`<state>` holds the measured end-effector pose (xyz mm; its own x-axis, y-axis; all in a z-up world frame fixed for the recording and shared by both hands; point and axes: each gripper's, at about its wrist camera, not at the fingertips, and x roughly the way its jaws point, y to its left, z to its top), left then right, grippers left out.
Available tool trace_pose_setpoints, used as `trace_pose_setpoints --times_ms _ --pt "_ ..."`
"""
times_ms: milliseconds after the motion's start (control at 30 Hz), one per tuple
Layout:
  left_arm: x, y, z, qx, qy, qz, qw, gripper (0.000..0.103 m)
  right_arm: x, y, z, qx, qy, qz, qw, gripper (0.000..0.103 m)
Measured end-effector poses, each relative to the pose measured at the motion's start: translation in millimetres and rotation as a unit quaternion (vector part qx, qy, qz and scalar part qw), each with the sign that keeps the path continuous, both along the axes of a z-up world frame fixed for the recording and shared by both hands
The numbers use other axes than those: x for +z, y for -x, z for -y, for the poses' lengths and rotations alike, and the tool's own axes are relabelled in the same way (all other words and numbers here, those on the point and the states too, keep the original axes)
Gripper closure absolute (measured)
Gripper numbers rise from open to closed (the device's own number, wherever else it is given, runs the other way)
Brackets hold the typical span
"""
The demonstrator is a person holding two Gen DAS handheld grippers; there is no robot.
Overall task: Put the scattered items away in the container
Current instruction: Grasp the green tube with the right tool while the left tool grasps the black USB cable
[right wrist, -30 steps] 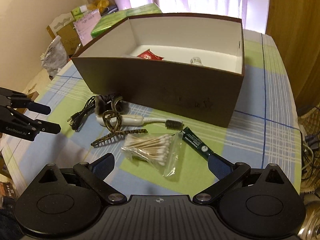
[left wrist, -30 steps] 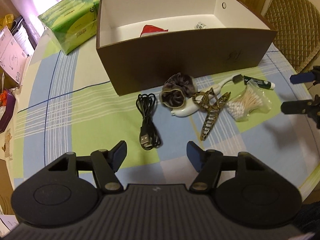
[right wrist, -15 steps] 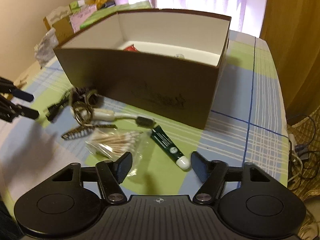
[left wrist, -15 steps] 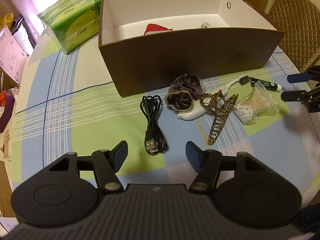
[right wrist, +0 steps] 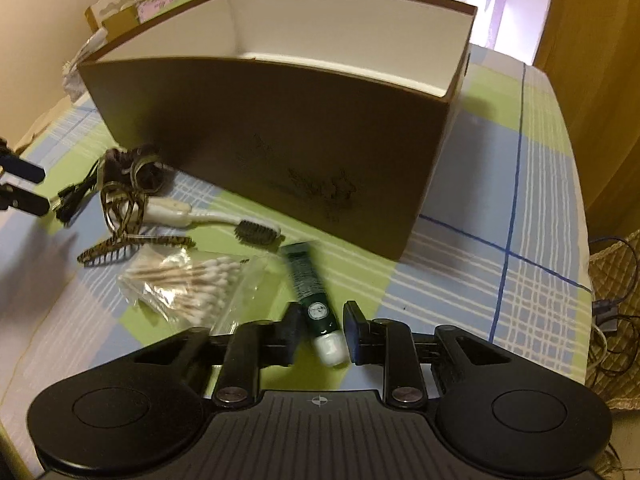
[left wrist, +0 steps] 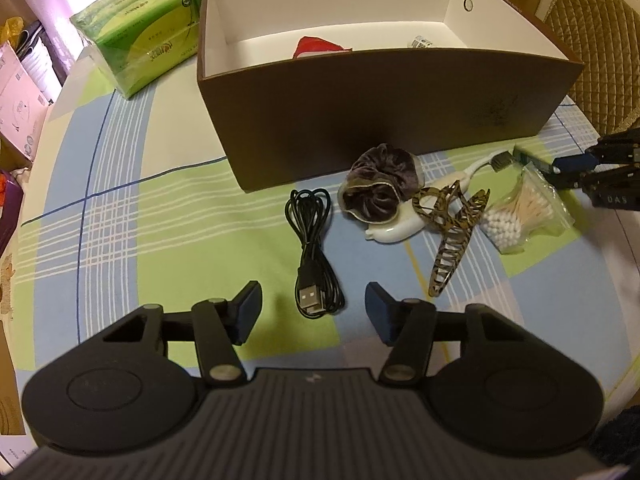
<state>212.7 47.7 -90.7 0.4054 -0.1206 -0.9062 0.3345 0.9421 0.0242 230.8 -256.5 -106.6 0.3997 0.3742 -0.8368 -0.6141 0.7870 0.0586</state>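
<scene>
A brown box with a white inside stands on the checked tablecloth. It holds a red packet. In front of it lie a black USB cable, a dark scrunchie, a white toothbrush, a striped hair claw, a bag of cotton swabs and a green tube. My left gripper hovers with the cable's plug between its closing jaws, and the pads are clear of it. My right gripper is closing around the tube's white cap end, with a thin gap showing.
A green tissue pack lies left of the box. A quilted chair stands beyond the table's right edge. In the right wrist view, loose wires hang off the table's right side. Cartons stand off to the left.
My right gripper dropped toward the green tube and its jaws narrowed from wide to either side of it. My left gripper came slightly nearer the cable plug with its jaws a little narrower.
</scene>
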Motion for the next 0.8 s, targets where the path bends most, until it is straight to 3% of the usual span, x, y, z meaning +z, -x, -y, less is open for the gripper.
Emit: trace_pose_setpoints --times_ms 67,100,133,267,633,800 --pt "-2.1 -1.8 0.3 -0.003 0.002 -0.001 1.0000 0.052 0.4 1.9 2.3 -0.010 -0.003 0.000 1.000 0.075" --pt "-3.2 -2.6 0.6 -0.003 0.003 -0.001 1.0000 0.054 0.8 3.4 3.3 -0.015 -0.002 0.000 1.000 0.083" --pt "-4.3 -3.3 1.3 -0.004 0.004 -0.001 1.0000 0.055 1.2 5.2 4.9 -0.023 -0.001 0.000 1.000 0.083" --pt "-11.8 -11.2 3.9 -0.005 0.008 -0.006 0.9999 0.067 3.7 13.8 10.6 -0.050 -0.007 -0.007 0.999 0.083" --pt "-31.7 -39.0 5.8 0.006 0.023 -0.016 0.9996 0.088 7.7 29.6 18.2 -0.075 -0.016 -0.022 0.997 0.083" --pt "-31.8 -25.8 0.0 0.000 0.030 -0.022 0.9993 0.088 8.4 36.5 19.7 -0.076 -0.018 -0.027 0.997 0.083"
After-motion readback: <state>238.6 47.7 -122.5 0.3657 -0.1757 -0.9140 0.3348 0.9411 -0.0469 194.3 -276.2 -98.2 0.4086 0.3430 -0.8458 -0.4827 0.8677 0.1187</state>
